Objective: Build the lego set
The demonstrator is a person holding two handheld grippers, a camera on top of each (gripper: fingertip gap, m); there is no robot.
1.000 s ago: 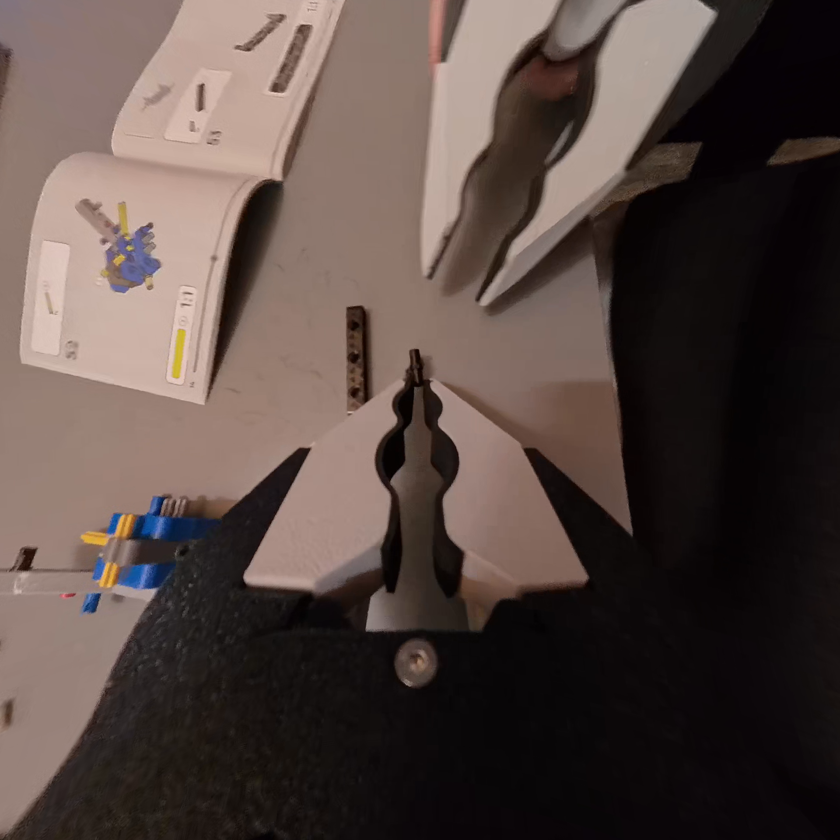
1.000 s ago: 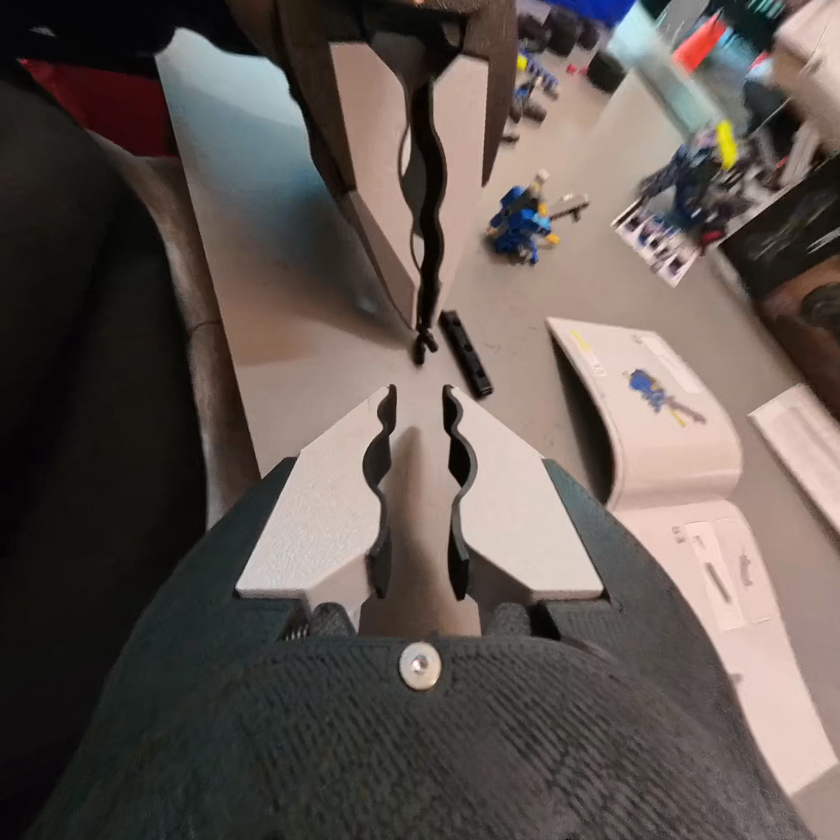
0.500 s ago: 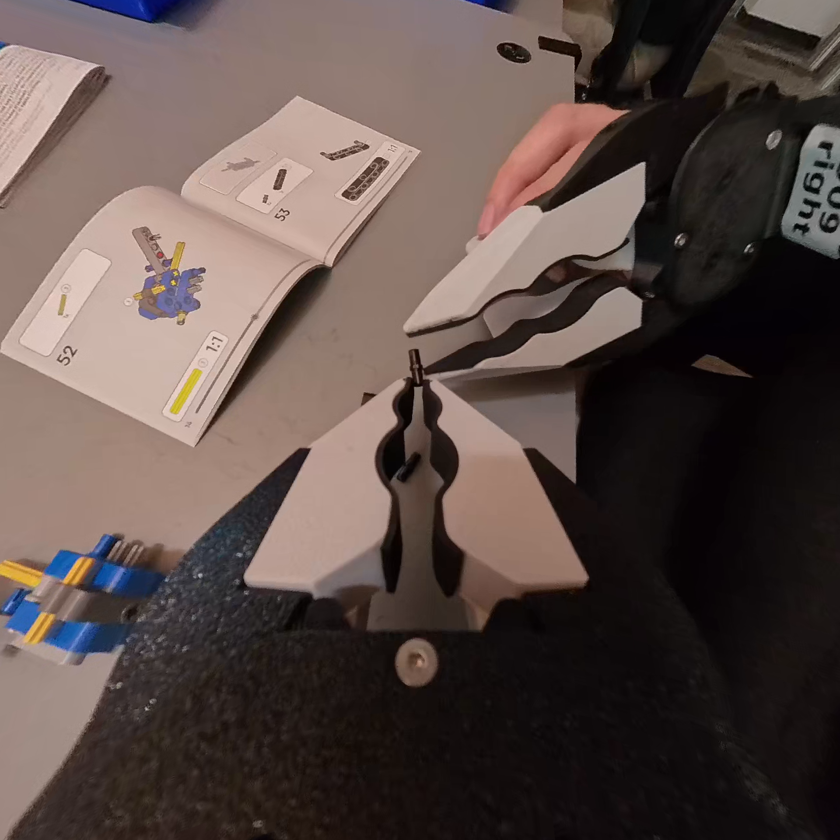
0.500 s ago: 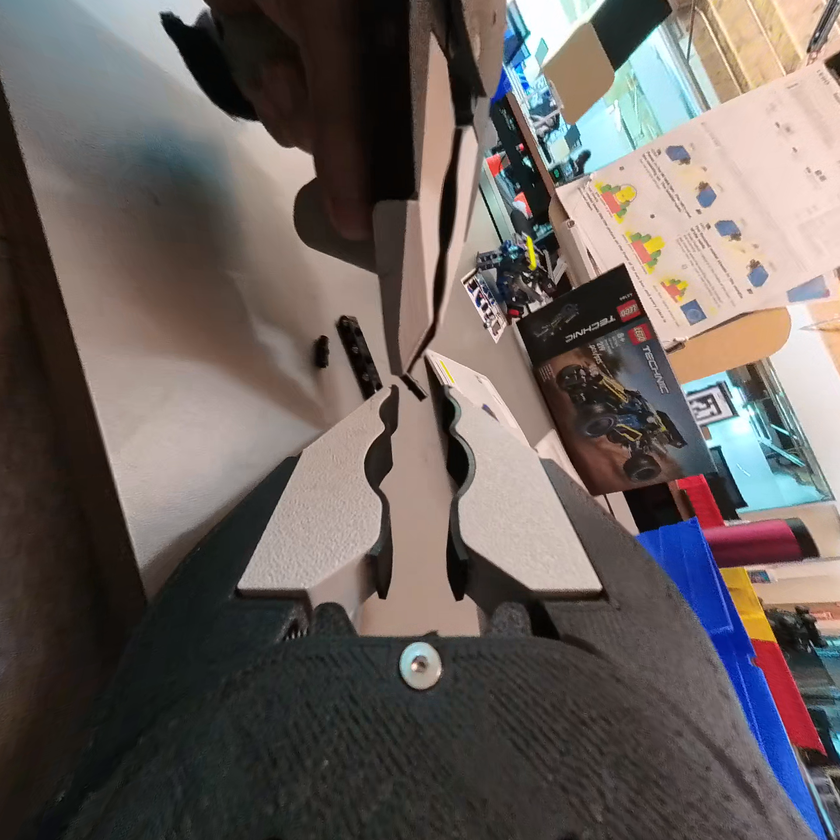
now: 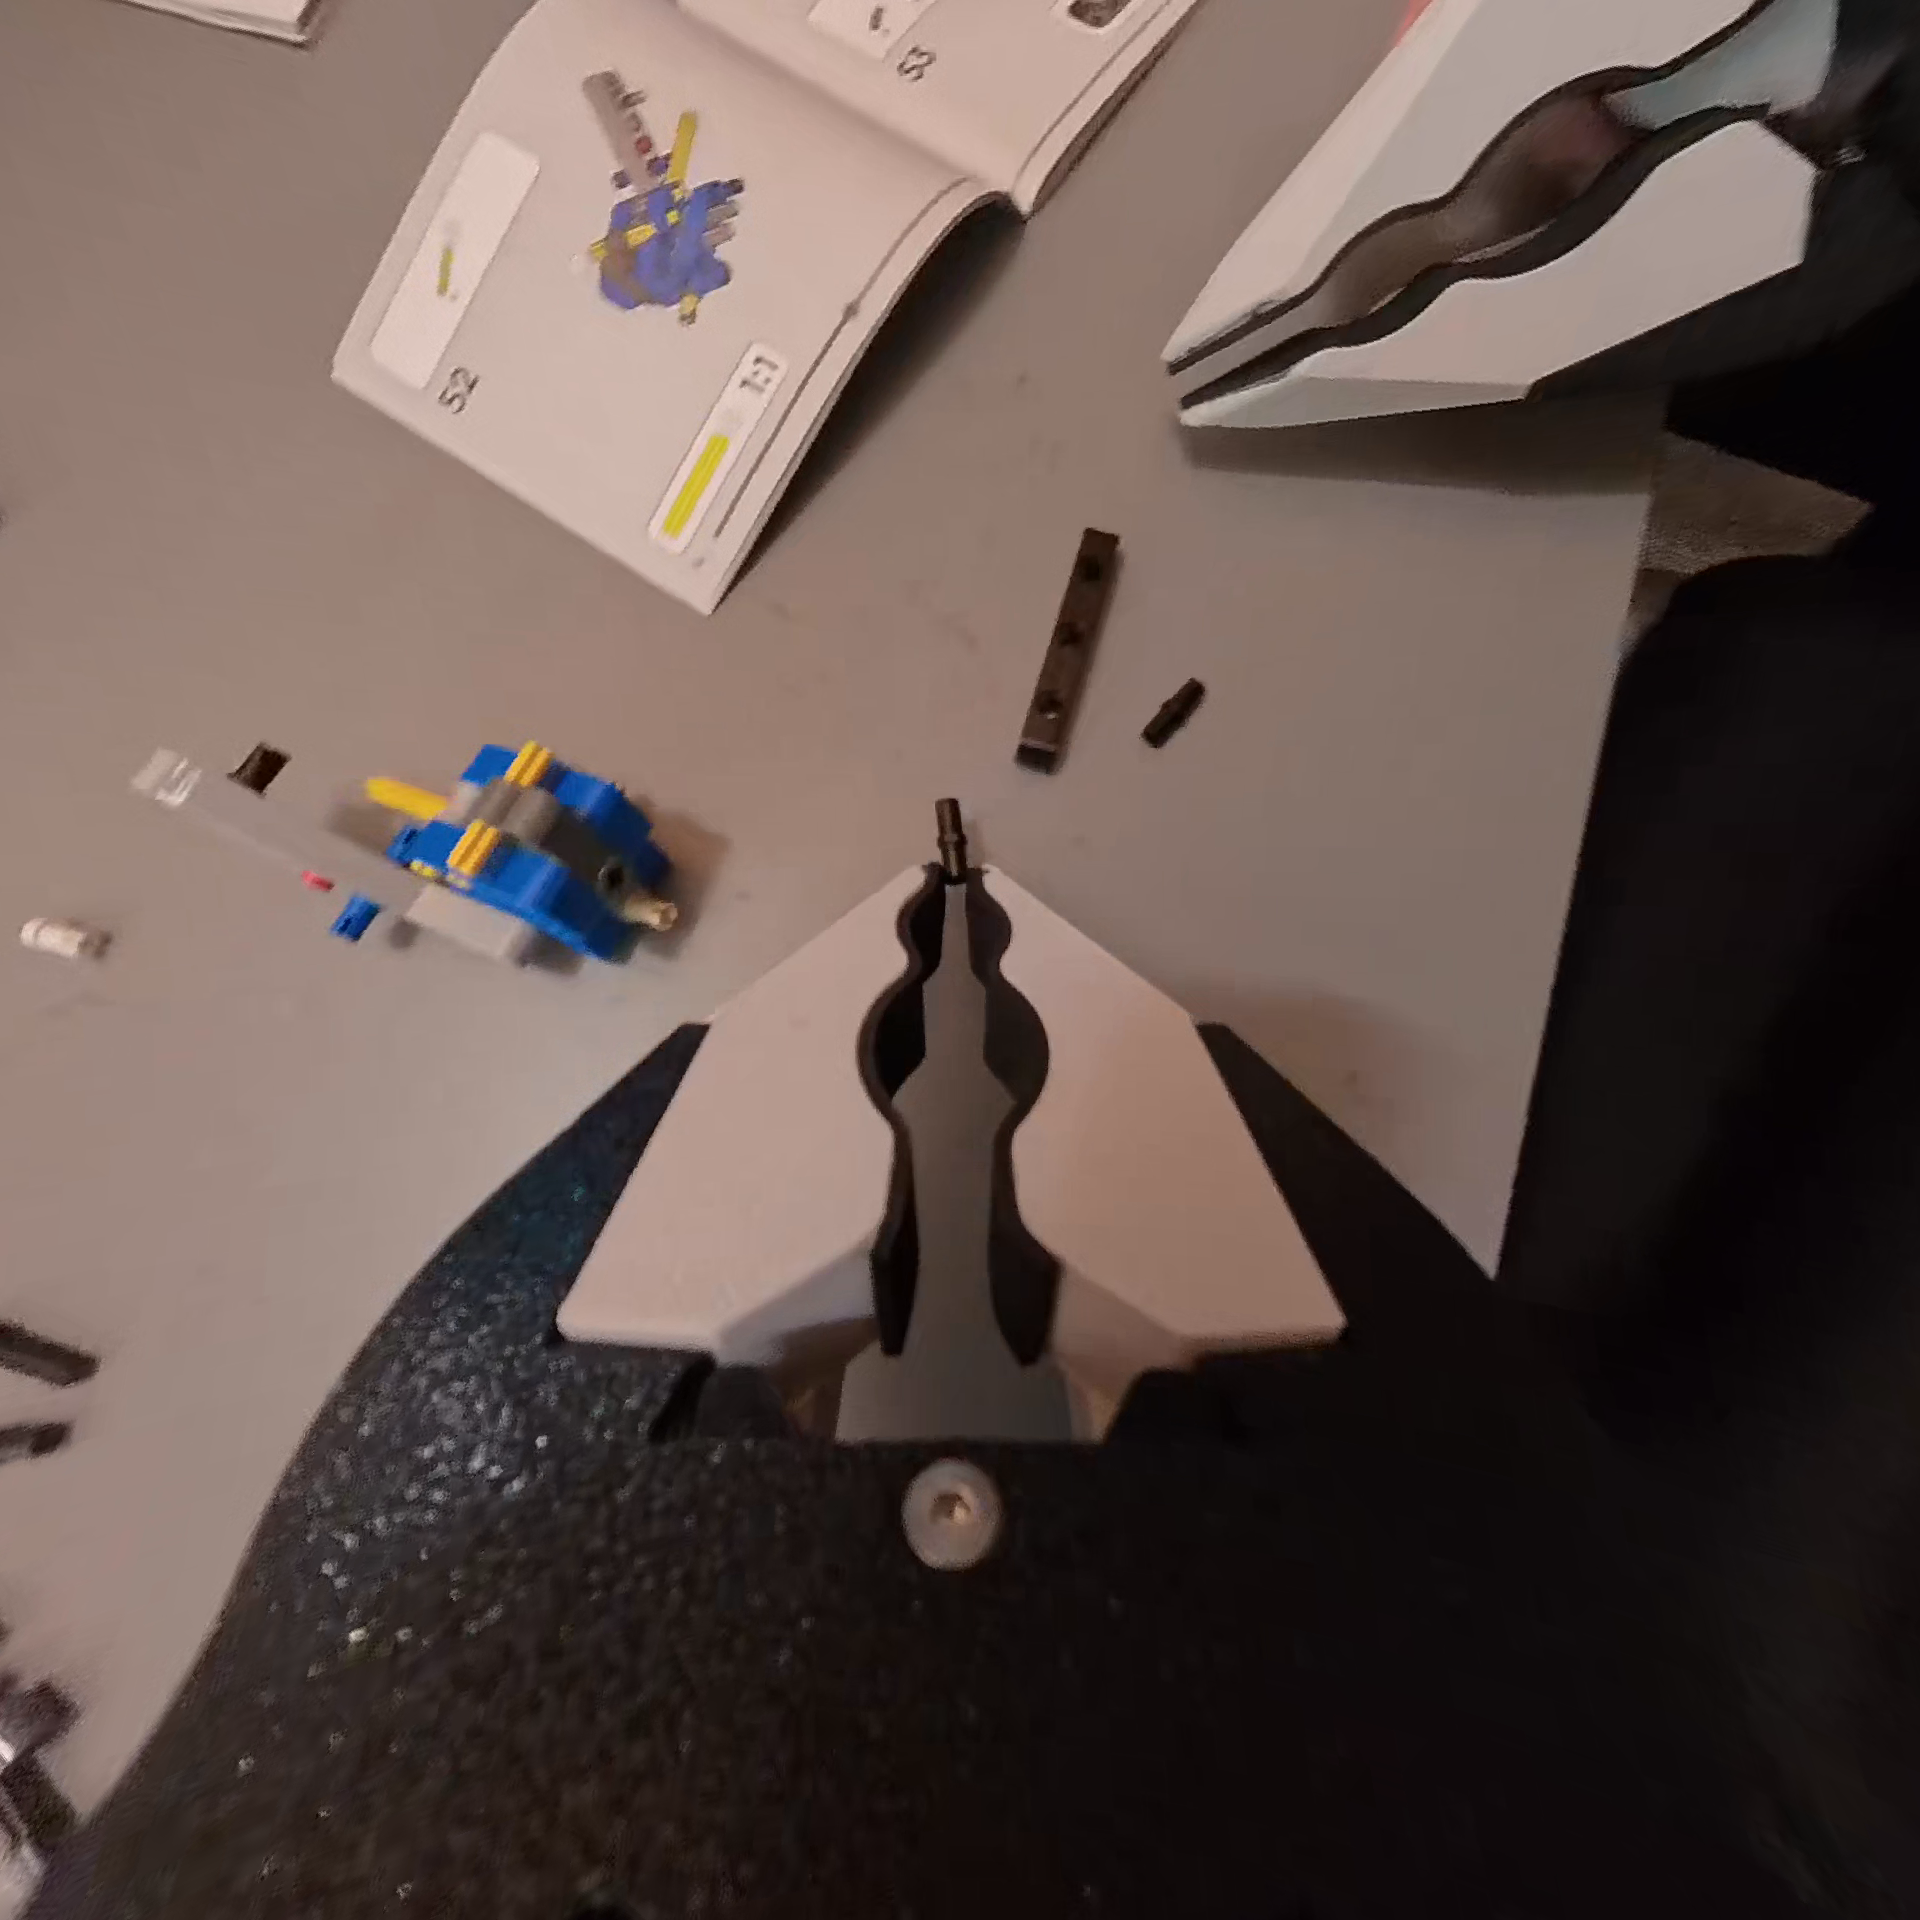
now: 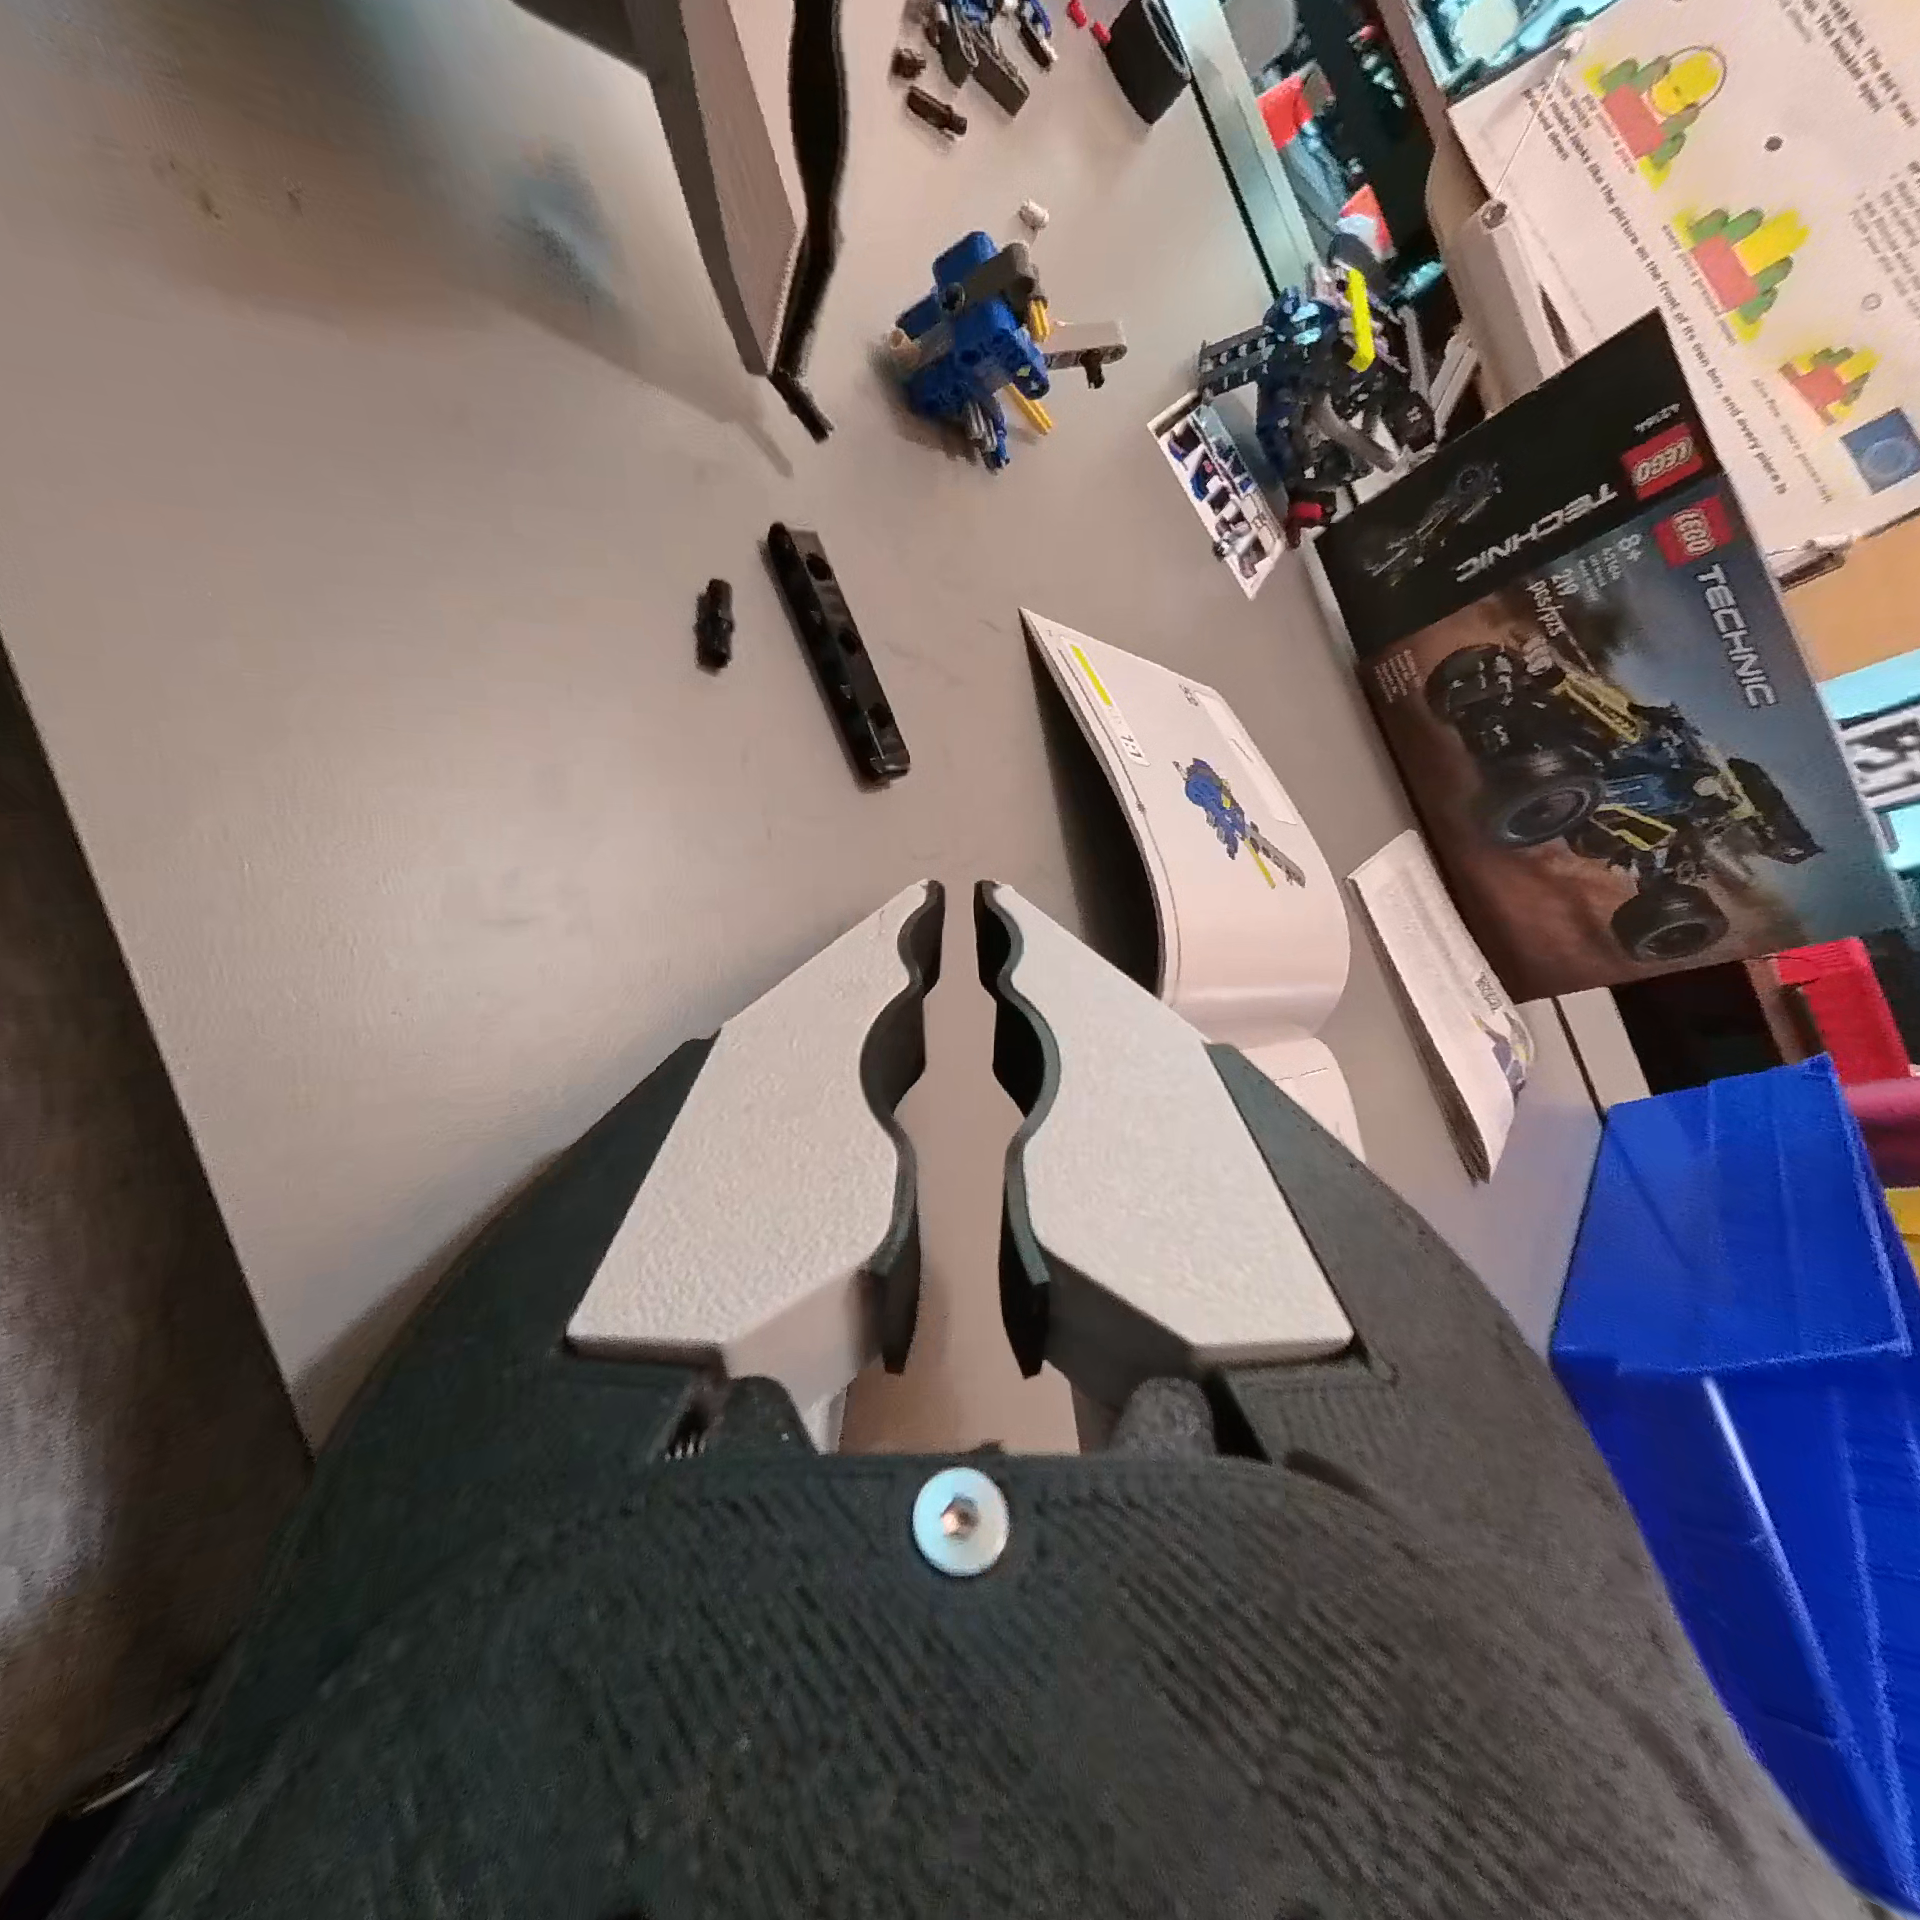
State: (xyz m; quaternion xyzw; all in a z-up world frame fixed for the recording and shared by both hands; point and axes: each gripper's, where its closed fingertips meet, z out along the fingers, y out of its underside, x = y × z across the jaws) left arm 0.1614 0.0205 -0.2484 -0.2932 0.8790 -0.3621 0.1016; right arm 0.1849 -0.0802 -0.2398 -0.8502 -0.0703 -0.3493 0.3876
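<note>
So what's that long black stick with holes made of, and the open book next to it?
The long black stick looks like hard plastic: smooth, slightly shiny, with neat round holes in a row. The open book looks like thin paper, since its pages curve up at the fold and carry printed colour pictures. The table under them is smooth, dull grey; plastic coating or painted board, I can't tell.

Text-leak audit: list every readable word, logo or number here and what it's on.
Not quoting the writing; its carriers only.
Open instruction booklet: page numbers, scale mark, legible.
Black set box: brand logos, lettering, numbers, legible.
Wall sheet with brick pictures: small print, mostly blurred.
Folded leaflet: too small.
White tag, right edge: large digits, cut off.
Black beam, black pin: none.
</note>
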